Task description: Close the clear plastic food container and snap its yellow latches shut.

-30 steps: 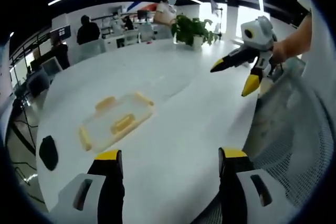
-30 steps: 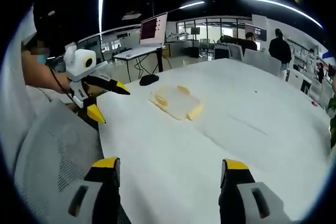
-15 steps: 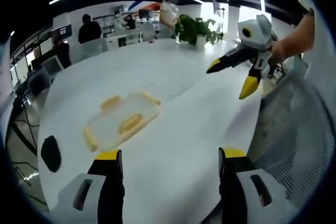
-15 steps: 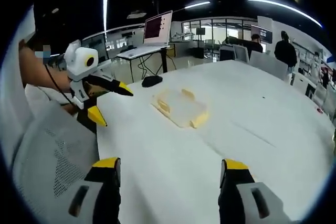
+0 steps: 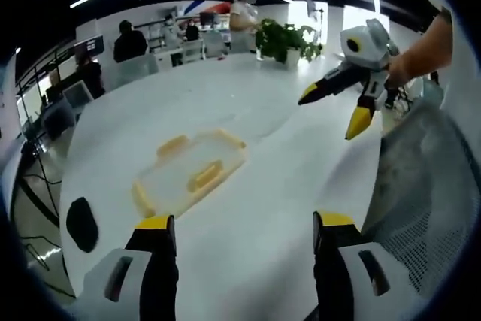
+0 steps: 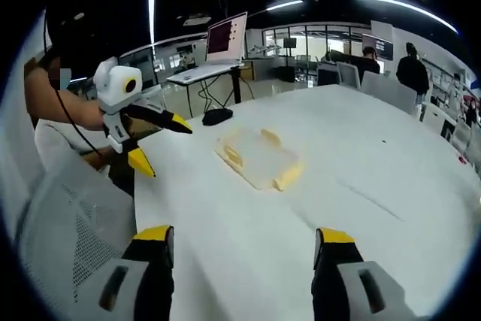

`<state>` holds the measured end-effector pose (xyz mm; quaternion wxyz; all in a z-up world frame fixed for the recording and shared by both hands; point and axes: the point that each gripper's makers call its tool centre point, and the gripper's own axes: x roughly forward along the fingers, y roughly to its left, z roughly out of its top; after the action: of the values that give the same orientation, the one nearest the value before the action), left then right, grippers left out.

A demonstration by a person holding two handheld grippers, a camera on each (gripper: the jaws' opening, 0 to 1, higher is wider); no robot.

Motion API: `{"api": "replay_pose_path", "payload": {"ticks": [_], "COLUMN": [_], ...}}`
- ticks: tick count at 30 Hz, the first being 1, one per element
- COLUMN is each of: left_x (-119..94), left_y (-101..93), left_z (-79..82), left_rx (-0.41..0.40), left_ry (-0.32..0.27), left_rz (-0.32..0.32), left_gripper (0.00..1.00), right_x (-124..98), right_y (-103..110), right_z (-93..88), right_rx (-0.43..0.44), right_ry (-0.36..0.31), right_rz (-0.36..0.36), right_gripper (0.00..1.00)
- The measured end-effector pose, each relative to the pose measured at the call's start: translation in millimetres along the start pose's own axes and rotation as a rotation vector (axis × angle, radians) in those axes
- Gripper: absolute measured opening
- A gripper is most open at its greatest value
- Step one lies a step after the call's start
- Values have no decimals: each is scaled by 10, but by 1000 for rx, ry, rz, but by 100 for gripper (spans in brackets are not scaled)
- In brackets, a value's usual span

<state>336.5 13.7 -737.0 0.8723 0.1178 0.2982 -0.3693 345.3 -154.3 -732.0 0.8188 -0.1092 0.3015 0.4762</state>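
**Container flat on the tabletop, both tongs held off it**

The container (image 5: 189,174) (image 6: 259,158) lies flat on the white tabletop (image 5: 263,186) (image 6: 376,186), clear-bodied with yellow latches (image 5: 171,146) (image 6: 287,177) along its edges and a yellow strip across its top. In the left gripper view its long axis runs on a slant, from low left up to the right, with one short end toward the black mouse (image 5: 81,224) and the other toward the middle of the tabletop. In the right gripper view the long axis runs from upper left down to the right, the far end pointing at the mouse (image 6: 217,116).

It sits ahead of the left tongs (image 5: 244,234), above and slightly left of the gap between the jaws, near but not touched. From the right tongs (image 6: 244,242) it lies farther ahead, roughly on the line between the jaws, well apart.

Both tongs are spread wide and grip nothing. Each appears in the other's view: the right tongs (image 5: 336,107) hover at the tabletop's edge, held by a hand (image 5: 398,73) on a bare forearm, yellow tips splayed toward the tabletop; the left tongs (image 6: 161,140) likewise, splayed, tips angled toward the container, held above a mesh chair back (image 6: 68,231).

A plant (image 5: 284,41) and a laptop (image 6: 225,39) stand beyond.
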Motion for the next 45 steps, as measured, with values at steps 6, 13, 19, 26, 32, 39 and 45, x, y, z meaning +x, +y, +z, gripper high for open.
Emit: {"api": "replay_pose_path", "payload": {"ticks": [6,13,19,26,32,39,45], "left_x": [27,59,66,46,40,56,72], "left_y": [66,181,316,403,467,530,626], "left_z": [-26,-36,-40,-89,-138,-166,-155], "left_rx": [4,17,19,25,32,53,61], "left_ry": [10,19,23,34,51,63,64], "left_rz": [-7,-11,-10,-16,-26,-41,-42], "left_gripper": [72,72,71,71,71,71,70], "right_x": [63,130,167,197,238,293,366], "right_y": [-34,-95,-149,-225,-253,-305,-310], "right_z": [50,129,164,198,209,261,272], "right_rx": [-3,-18,-42,-90,-129,-144,-199], "right_ry": [3,1,11,29,47,56,85], "right_rz": [5,8,15,11,18,24,43], "right_gripper": [75,75,74,73,72,72,72]}}
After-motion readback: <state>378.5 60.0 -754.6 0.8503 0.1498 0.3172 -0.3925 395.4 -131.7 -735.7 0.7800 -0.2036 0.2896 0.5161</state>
